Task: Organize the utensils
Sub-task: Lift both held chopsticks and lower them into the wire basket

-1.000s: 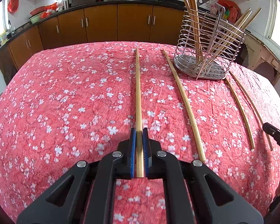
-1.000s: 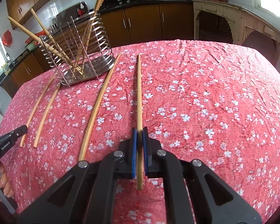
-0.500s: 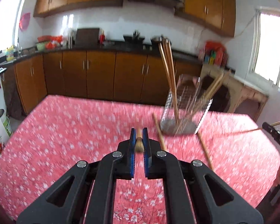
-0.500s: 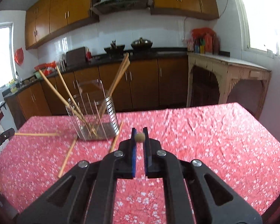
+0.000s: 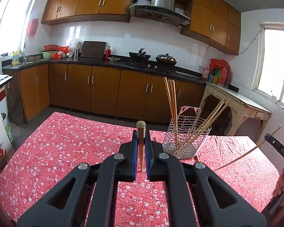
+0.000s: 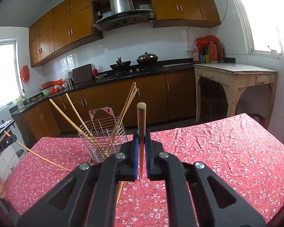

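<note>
A chopstick (image 5: 141, 143) is pinched end-on between the closed pads of the left gripper (image 5: 141, 151), and a second chopstick (image 6: 141, 132) is clamped likewise in the right gripper (image 6: 141, 151), both held above the table; the wire holder (image 5: 185, 138), already stocked with chopsticks, is seen at two o'clock from the left camera and at ten o'clock from the right. A long stick pinched near one end could be swung against the holder's rim and slipped or the holder tipped. A wrinkled red floral tablecloth (image 6: 217, 151) is spread beneath, with brown kitchen cabinets (image 5: 104, 89) at twelve o'clock.
</note>
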The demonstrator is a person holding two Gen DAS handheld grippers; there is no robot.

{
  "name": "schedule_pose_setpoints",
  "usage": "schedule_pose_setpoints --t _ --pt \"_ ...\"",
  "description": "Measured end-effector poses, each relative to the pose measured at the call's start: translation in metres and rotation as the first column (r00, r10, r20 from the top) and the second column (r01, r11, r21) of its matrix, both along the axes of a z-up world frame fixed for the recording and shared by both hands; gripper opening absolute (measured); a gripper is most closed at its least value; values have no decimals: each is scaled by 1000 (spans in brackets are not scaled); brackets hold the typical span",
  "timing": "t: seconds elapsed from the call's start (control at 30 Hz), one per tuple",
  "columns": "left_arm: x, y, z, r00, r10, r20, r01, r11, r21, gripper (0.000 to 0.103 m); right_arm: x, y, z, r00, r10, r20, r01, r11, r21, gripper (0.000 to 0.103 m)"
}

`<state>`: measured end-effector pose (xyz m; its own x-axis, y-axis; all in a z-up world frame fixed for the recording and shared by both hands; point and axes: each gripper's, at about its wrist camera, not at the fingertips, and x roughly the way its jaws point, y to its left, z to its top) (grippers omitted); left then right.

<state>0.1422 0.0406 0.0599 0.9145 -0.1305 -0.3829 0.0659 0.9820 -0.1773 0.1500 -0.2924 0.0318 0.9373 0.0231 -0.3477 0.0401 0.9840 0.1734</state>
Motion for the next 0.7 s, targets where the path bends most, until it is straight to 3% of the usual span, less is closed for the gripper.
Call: schedule_pose_setpoints --t 0.23,0.5,0.7 --pt "6 -7 17 1000 -13 21 13 1000 8 7 2 0 22 999 16 35 -16 1000 16 7" --pt "8 -39 100 988 -50 144 49 999 14 7 14 -1 103 983 75 165 -89 993 80 7" --pt "31 -75 141 973 -9 229 12 1000 -16 7 52 10 125 977 78 200 -97 992 83 7"
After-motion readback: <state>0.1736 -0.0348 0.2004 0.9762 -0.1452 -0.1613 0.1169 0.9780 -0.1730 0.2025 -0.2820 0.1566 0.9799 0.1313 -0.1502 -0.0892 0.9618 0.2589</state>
